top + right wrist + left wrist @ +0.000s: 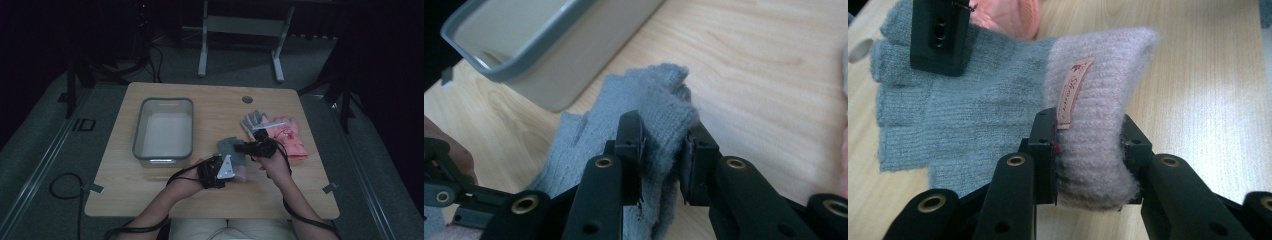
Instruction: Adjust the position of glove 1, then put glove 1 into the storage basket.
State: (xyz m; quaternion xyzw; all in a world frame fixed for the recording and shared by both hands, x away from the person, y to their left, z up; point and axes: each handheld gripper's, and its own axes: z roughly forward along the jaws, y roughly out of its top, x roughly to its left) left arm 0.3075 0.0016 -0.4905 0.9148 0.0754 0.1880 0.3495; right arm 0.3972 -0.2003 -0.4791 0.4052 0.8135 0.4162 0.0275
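Observation:
A grey fingerless glove (228, 146) with a fuzzy pale pink cuff (1098, 75) hangs stretched between my two grippers, just above the wooden table (215, 102). My left gripper (1088, 150) is shut on the cuff beside a small sewn label (1073, 92). In the high view this left gripper (223, 167) sits at the near end of the glove. My right gripper (664, 145) is shut on the grey finger end of the glove (654, 95). From above, the right gripper (248, 147) is at the glove's right side.
A grey plastic bin (163, 101) stands empty to the left of the grippers; its wall (589, 60) is close in the right gripper view. More gloves lie at the right: a pink one (291, 137) and a grey one (252, 121).

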